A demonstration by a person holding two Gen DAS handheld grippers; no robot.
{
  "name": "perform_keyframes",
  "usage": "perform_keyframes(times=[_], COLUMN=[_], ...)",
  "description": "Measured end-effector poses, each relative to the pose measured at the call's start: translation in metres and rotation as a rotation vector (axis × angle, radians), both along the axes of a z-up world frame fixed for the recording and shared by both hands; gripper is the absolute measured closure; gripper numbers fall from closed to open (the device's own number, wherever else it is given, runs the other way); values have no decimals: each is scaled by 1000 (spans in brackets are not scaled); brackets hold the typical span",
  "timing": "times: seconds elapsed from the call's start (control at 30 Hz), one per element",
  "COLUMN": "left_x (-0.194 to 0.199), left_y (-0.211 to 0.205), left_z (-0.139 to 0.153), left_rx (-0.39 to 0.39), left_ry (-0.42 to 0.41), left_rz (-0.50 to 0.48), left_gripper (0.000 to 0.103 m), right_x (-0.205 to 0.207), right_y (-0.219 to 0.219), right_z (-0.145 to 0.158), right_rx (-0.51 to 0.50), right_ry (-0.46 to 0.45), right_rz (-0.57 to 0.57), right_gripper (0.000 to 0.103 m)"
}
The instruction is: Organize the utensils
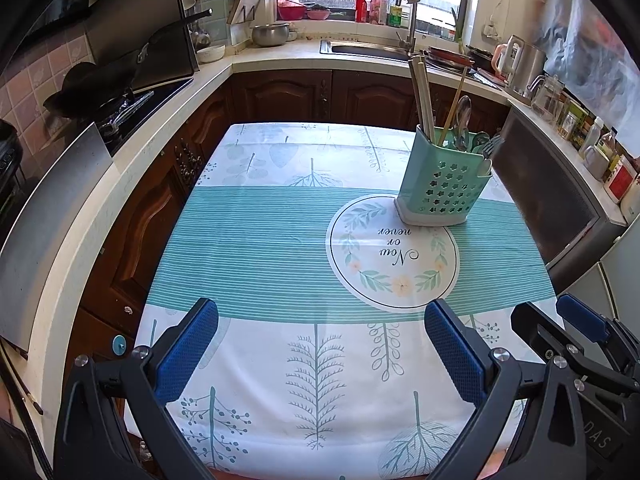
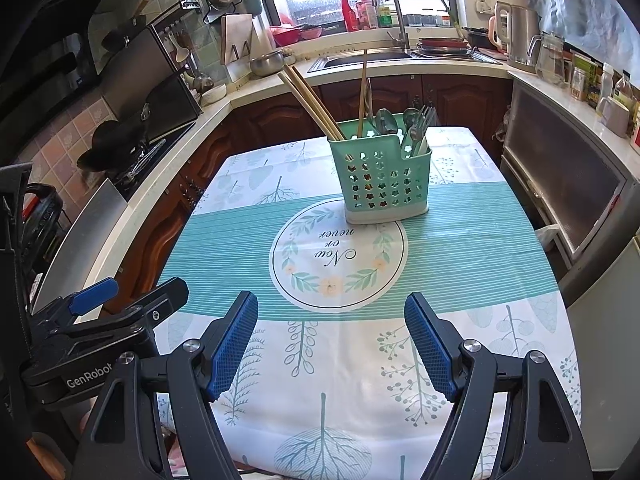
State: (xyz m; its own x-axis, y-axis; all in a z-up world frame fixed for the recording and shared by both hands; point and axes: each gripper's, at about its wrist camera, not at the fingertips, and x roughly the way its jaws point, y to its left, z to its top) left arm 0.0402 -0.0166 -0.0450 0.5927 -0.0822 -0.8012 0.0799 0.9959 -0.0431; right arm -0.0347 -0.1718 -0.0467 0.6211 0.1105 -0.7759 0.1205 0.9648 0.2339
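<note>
A mint-green perforated utensil holder (image 1: 442, 184) (image 2: 384, 180) stands upright on the table, at the far edge of the round "Now or never" print. Chopsticks (image 2: 310, 102), spoons (image 2: 386, 120) and forks (image 2: 424, 118) stand inside it. My left gripper (image 1: 320, 320) hangs open over the near part of the tablecloth, with nothing between its blue pads. My right gripper (image 2: 330, 314) is open too, empty, well short of the holder. In the left wrist view the right gripper (image 1: 556, 320) shows at the right edge; in the right wrist view the left gripper (image 2: 136, 292) shows at the left.
The table (image 1: 260, 240) has a white and teal leaf-print cloth. A counter wraps around it, with a stove and black pans (image 1: 100, 88) on the left, a sink and tap (image 1: 404, 20) at the back, and jars and a kettle (image 2: 516, 36) on the right.
</note>
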Motion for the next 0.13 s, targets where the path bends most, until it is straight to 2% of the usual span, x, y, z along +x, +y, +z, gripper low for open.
perform_keyframes(times=[0.13], left_x=[5], left_y=[5], left_z=[-4], left_rx=[-6], left_ry=[14], left_rz=[-3], left_gripper=[1], right_x=[1], right_y=[2], right_z=[0], right_rx=[-6], right_ry=[11], right_rz=[0], right_gripper=[26])
